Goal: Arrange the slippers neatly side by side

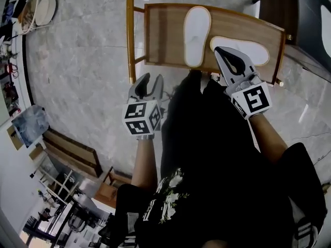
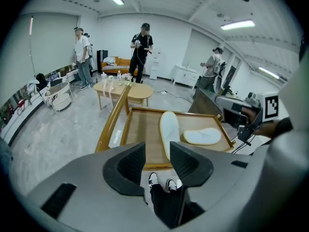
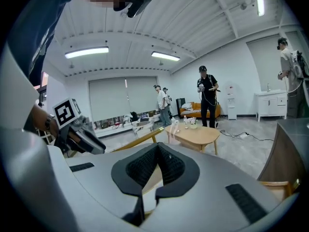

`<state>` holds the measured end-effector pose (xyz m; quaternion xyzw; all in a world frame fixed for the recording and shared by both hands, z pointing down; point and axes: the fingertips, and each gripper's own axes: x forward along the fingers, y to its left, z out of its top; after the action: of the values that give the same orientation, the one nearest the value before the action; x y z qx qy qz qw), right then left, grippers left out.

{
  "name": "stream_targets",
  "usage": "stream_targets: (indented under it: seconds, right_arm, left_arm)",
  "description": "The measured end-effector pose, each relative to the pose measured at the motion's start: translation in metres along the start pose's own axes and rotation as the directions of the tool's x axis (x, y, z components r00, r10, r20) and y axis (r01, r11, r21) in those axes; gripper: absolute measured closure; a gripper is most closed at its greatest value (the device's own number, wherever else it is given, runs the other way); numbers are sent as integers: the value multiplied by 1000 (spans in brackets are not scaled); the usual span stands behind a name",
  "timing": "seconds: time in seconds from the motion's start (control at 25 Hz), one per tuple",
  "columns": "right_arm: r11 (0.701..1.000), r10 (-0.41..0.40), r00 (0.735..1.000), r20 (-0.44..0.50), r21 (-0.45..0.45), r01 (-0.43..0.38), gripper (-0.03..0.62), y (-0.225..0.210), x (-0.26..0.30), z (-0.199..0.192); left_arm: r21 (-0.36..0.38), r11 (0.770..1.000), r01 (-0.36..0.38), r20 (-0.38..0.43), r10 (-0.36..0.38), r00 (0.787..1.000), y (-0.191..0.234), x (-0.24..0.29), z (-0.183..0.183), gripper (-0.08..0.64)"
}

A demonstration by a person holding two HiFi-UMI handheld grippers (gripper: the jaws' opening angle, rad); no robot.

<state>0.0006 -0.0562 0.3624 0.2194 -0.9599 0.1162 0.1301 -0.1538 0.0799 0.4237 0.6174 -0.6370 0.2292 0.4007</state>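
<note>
Two claws show in the head view. The left claw [image 1: 150, 80], left of centre, gapes wide and empty. The right claw [image 1: 221, 51], upper right, is pinched together on nothing, its tip overlapping the right slipper [image 1: 243, 49] in the frame. Two white slippers lie at an angle on one wooden worktop [image 1: 165, 35], the left slipper [image 1: 197, 35] lengthwise. Only the gripper views show four standing people [image 3: 207, 95] and one low table [image 3: 195, 134].

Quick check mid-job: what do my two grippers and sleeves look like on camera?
The left gripper and right gripper are pale grey plastic shells with curved tongs lined with black ribbed pads. Each carries a white cube printed with black square markers. The person wears a black short-sleeved top with a pale print.
</note>
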Motion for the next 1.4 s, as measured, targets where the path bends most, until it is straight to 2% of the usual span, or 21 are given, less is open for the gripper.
stream_targets:
  seconds: [0.2, 0.32, 0.4, 0.52, 0.56, 0.68, 0.76, 0.8, 0.84, 0.92, 0.96, 1.0, 1.04, 1.08, 1.2, 1.32, 1.4]
  right_arm:
    - [1000, -7, 998, -67, -8, 6, 594, -9, -18, -22]
    - [999, -43, 993, -111, -12, 42, 582, -11, -26, -39]
    - [996, -86, 987, -135, 14, 89, 501, -16, -31, -51]
    - [970, -199, 963, -181, 102, 219, 468, -39, -45, -79]
    - [947, -251, 946, -206, 148, 284, 468, -51, -51, -90]
    - [836, -393, 869, -300, 277, 474, 468, -88, -73, -125]
    - [772, -439, 828, -348, 325, 546, 468, -104, -83, -145]
    - [730, -455, 808, -374, 363, 579, 459, -110, -85, -156]
    - [671, -468, 785, -405, 416, 614, 456, -116, -88, -169]
    - [521, -480, 746, -462, 534, 665, 456, -124, -91, -190]
    - [453, -481, 735, -477, 583, 675, 456, -127, -91, -196]
    - [401, -484, 729, -483, 618, 676, 457, -130, -92, -199]
    - [364, -489, 726, -484, 643, 674, 469, -133, -92, -201]
    - [336, -494, 724, -482, 662, 670, 504, -137, -92, -202]
    - [272, -489, 728, -481, 709, 650, 512, -143, -89, -206]
    - [219, -467, 730, -499, 734, 642, 511, -144, -84, -216]
    - [198, -463, 724, -511, 736, 647, 511, -147, -83, -223]
  left_arm:
    - [-21, 1000, 1, 58, 0, 998, -32, 0, 12, 402]
    - [-22, 1000, 7, 89, -5, 996, -45, -1, 18, 402]
    - [-12, 1000, 12, 100, -11, 995, -52, 1, 20, 407]
    - [2, 1000, 28, 98, -28, 995, -66, 12, 16, 418]
    - [6, 999, 38, 96, -39, 995, -72, 18, 15, 422]
    - [39, 997, 62, 81, -65, 995, -91, 32, 10, 435]
    - [69, 995, 70, 59, -74, 996, -102, 40, 2, 465]
    - [83, 994, 75, 48, -79, 996, -106, 46, -2, 469]
    - [95, 992, 82, 40, -86, 996, -110, 51, -4, 476]
    - [114, 989, 94, 31, -98, 995, -117, 57, -3, 490]
    - [123, 988, 99, 29, -103, 994, -121, 59, -1, 492]
    - [130, 986, 103, 26, -107, 994, -124, 61, 1, 494]
    - [136, 985, 107, 20, -111, 994, -128, 62, 1, 497]
    - [142, 984, 112, 13, -115, 993, -130, 65, 0, 499]
    - [169, 980, 110, -2, -111, 994, -134, 69, -2, 499]
    - [164, 980, 117, -12, -116, 993, -137, 69, -4, 499]
    - [152, 981, 119, -17, -118, 993, -136, 68, -6, 499]
